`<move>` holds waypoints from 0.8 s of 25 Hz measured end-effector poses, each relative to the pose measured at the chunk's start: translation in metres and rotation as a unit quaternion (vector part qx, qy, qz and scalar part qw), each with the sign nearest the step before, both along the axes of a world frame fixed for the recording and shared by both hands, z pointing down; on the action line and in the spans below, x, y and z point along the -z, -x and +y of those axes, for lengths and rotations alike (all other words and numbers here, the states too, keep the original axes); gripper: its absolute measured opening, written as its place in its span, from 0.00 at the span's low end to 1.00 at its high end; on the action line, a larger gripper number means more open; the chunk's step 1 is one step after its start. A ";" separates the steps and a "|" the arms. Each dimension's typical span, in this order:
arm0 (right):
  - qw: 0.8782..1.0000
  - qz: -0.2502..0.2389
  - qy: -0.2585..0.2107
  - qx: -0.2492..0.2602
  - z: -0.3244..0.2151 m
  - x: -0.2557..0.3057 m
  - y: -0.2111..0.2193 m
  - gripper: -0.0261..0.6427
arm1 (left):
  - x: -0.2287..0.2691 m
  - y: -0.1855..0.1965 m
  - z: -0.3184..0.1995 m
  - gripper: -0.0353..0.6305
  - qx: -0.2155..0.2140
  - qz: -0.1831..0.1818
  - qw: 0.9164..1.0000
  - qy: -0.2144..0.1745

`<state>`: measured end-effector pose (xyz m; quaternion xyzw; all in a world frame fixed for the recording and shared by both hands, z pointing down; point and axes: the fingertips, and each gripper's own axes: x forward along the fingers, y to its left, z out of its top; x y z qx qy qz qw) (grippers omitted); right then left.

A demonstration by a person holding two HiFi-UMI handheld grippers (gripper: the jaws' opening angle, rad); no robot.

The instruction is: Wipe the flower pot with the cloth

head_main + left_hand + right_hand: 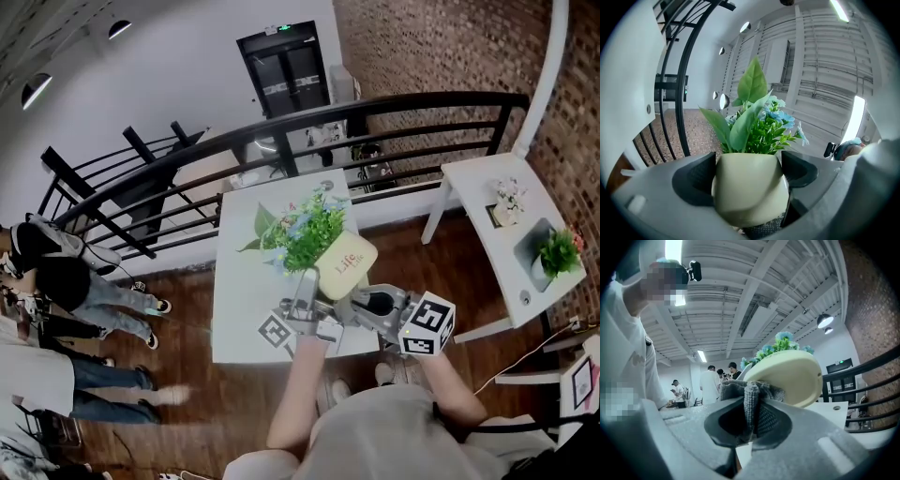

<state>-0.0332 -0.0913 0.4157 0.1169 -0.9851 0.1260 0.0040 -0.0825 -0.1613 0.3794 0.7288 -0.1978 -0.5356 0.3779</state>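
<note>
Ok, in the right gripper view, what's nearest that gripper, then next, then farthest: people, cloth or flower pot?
1. The cloth, pinched between the jaws.
2. The flower pot, just behind it, upper right.
3. The people, far back, left.

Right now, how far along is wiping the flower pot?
Done: the left gripper holds the flower pot tilted, and the right gripper pinches the cloth. In hand: the cloth appears to rest against the pot's underside. Left: the rest of the wipe and setting the pot down on the table. How much is already clean doesn't show.
</note>
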 end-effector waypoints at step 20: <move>0.985 0.094 -0.105 -0.104 -0.012 0.035 -0.020 0.04 | -0.042 -0.031 0.004 0.75 0.016 -0.144 0.989 0.031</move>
